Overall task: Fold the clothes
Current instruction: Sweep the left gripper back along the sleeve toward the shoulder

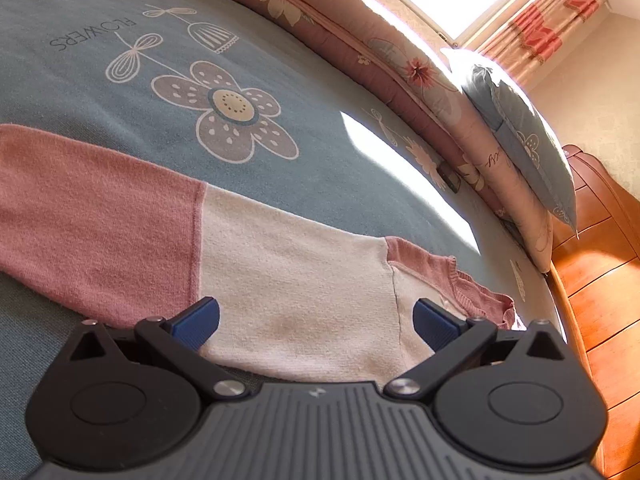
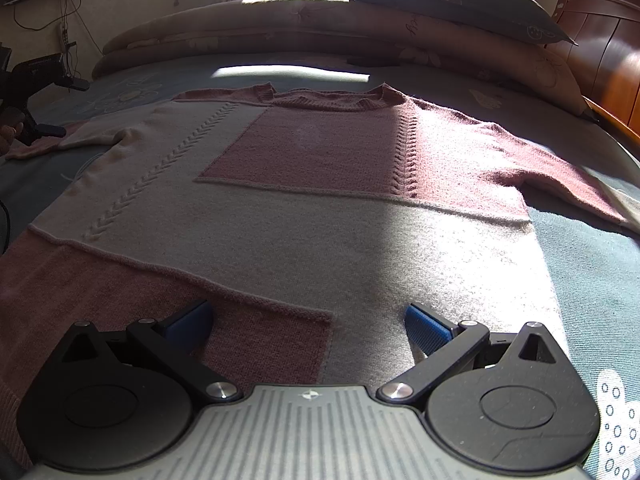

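Left gripper [image 1: 316, 320] sat low over the sweater's [image 2: 304, 216] left sleeve [image 1: 280, 264], jaws spread wide, nothing held; blue pads [image 1: 200, 322] straddled the cream section near the shoulder seam. Sweater lay flat, front up, on the blue bedsheet [image 1: 80, 20], neckline toward the rolled quilt [image 2: 280, 28]. Right gripper [image 2: 310, 326] hovered at the hem, also spread wide and empty. Looked like fold start: sleeves not yet brought in. Likely next: left pinches the sleeve and carries it across the chest. Right sleeve [image 2: 560, 176] ran toward the bed edge near the wooden headboard [image 2: 600, 52]. Free sheet remained left of the sweater; quilt limited reach beyond the collar.
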Motion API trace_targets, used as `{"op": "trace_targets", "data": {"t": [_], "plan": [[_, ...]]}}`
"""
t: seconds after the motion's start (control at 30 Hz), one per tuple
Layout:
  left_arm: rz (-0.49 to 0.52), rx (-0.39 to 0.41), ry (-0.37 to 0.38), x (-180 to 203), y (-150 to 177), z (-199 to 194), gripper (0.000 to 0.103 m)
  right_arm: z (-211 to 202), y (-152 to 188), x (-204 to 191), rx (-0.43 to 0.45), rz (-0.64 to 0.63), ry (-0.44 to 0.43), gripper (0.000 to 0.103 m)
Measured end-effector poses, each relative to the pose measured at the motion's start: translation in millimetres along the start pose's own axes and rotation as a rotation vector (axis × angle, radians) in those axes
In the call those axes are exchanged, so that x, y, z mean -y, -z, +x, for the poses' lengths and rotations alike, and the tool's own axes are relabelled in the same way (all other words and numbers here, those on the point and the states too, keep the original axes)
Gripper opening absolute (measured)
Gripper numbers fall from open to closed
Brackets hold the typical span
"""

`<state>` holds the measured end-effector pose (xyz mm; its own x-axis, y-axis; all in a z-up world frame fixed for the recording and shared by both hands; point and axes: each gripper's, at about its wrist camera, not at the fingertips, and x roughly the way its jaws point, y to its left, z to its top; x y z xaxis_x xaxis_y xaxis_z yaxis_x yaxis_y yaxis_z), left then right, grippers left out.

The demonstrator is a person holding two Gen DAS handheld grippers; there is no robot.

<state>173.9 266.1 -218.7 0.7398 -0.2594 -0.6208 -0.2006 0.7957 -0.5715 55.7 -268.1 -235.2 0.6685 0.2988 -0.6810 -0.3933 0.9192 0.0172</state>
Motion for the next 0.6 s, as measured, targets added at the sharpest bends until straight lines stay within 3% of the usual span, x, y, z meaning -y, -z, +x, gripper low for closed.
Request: {"op": "trace_targets", "data": {"t": [0.27,0.43,0.6], "plan": [[-0.039,0.021,-0.027,-11,-4,-16,0.102,0,0,0,-0.001,0.000,0.001,0.103],[-0.035,0.000,-0.063,-16,-2,-4,0.102,0,-1,0,-0.003,0.000,0.002,0.103],[-0.017,0.030,-0.099,-16,-6,-30,0.102,-1,-1,0,-0.003,0.000,0.002,0.103]]}}
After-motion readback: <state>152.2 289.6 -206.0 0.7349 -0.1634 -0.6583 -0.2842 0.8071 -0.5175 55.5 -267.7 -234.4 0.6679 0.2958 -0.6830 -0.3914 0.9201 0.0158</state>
